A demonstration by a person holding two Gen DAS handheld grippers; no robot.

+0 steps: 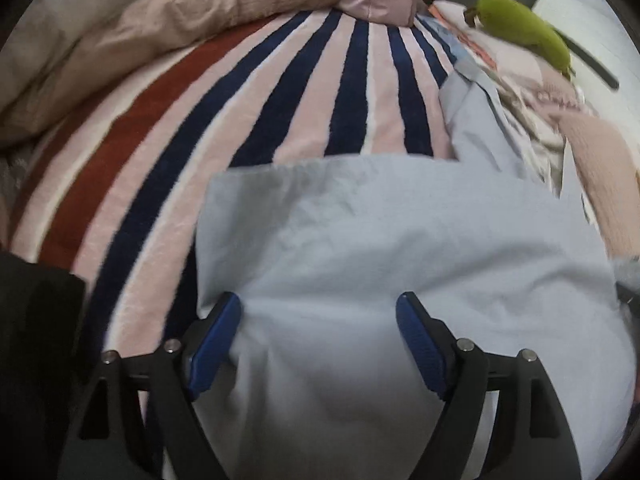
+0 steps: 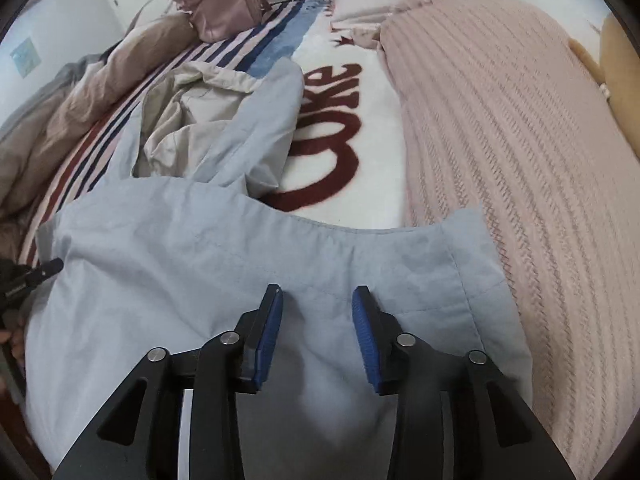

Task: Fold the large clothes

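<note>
A large light-blue garment (image 1: 400,232) lies on the bed, its near part folded into a flat panel; a sleeve or hood (image 2: 264,120) trails away toward the far side. My left gripper (image 1: 318,300) points down over the panel's left portion. Its blue pads (image 1: 216,344) stand wide apart, and the cloth bulges up between them without being pinched. My right gripper (image 2: 317,291) hovers over the same garment (image 2: 180,232) near its stitched right edge. Its jaws are partly apart and nothing is clamped. A black tip at the left edge of the right wrist view looks like the other gripper.
A striped fleece blanket (image 1: 280,100) covers the bed. A beige quilt (image 1: 120,40) is bunched at the far left. A pink knitted blanket (image 2: 520,140) lies right of the garment, beside a white blanket with red letters (image 2: 344,120). A green plush (image 1: 524,28) and a pink bag (image 2: 224,4) sit far back.
</note>
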